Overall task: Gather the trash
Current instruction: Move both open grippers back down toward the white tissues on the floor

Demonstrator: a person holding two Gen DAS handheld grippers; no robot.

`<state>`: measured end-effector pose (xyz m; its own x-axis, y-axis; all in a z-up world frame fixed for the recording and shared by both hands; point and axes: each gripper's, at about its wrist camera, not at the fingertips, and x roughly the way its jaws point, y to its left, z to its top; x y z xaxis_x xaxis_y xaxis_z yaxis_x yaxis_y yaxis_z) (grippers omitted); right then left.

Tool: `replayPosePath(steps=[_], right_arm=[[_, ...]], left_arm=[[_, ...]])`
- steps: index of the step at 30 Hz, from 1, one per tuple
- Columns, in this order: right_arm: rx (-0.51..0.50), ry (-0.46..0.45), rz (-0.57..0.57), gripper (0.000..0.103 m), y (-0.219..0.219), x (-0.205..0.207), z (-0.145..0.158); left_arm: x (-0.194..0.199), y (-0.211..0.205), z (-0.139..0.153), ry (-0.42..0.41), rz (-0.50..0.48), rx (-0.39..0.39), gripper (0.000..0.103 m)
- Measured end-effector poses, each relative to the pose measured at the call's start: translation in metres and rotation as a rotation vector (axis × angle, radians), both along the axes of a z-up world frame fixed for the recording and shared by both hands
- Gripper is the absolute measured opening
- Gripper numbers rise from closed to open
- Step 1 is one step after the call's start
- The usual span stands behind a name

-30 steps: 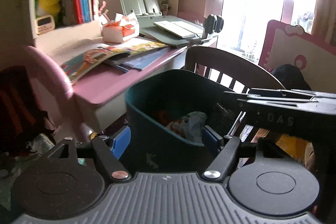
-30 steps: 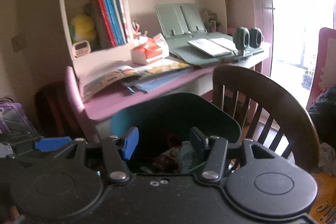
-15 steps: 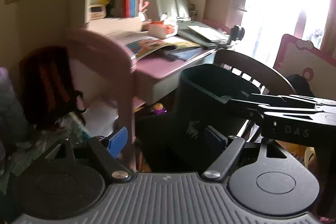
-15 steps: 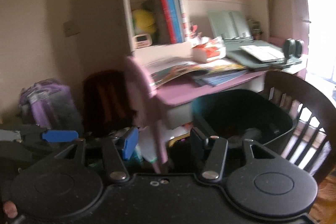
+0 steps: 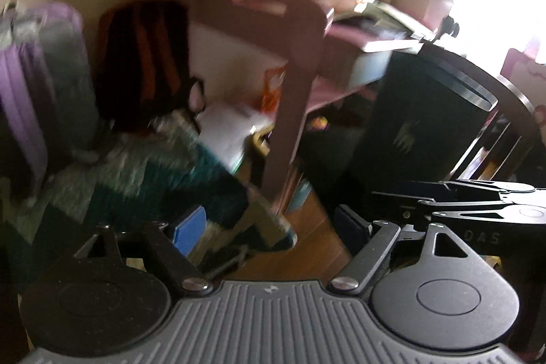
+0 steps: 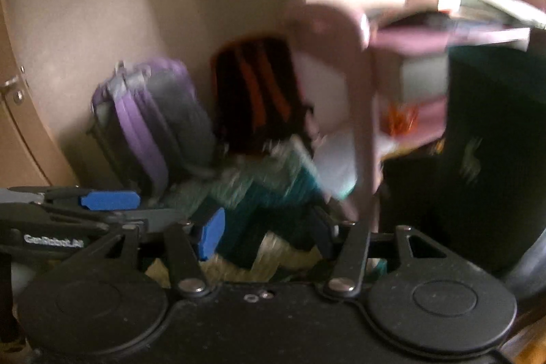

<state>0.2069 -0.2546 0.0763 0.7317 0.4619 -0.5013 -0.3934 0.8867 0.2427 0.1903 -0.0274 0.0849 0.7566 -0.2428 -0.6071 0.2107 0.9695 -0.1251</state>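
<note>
Both the left claw [image 5: 269, 227] and right claw [image 6: 264, 232] are spread and empty, the dark bin [image 5: 419, 121] to their right probably light and stiff, best pinched at its rim.

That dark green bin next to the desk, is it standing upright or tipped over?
Upright. The dark green bin stands with its rim on top and its walls running straight down toward the floor, beside the pink desk.

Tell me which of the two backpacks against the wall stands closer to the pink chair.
The black backpack with orange stripes stands right beside the pink chair; the purple and grey backpack stands farther left.
</note>
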Motion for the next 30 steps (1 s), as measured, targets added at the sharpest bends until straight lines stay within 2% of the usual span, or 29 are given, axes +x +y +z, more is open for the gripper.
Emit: replayPosePath(steps=[5,8,12,20,25,30], right_arm=[[-0.008,0.155,0.035,0.054,0.023,0.031,-0.068],[-0.024,0.249,0.033,0.054,0.035,0.048,-0.111],[-0.051,0.385,-0.005,0.054,0.044,0.077,-0.168],[-0.146,0.622,-0.099,0.054,0.057,0.135,-0.285],[-0.177,0.747,-0.144,0.054,0.063,0.170,-0.350],[-0.217,0.830,-0.173,0.054,0.070,0.204,-0.407]], left_arm=[[0.018,0.021,-0.064,0.086,0.024,0.018,0.083],[0.030,0.035,-0.109,0.161,0.042,0.006,0.090],[0.052,0.049,-0.174,0.283,0.072,-0.027,0.091],[0.095,0.056,-0.303,0.507,0.095,0.012,0.092],[0.122,0.051,-0.364,0.596,0.081,0.021,0.092],[0.144,0.044,-0.422,0.646,0.066,0.060,0.092]])
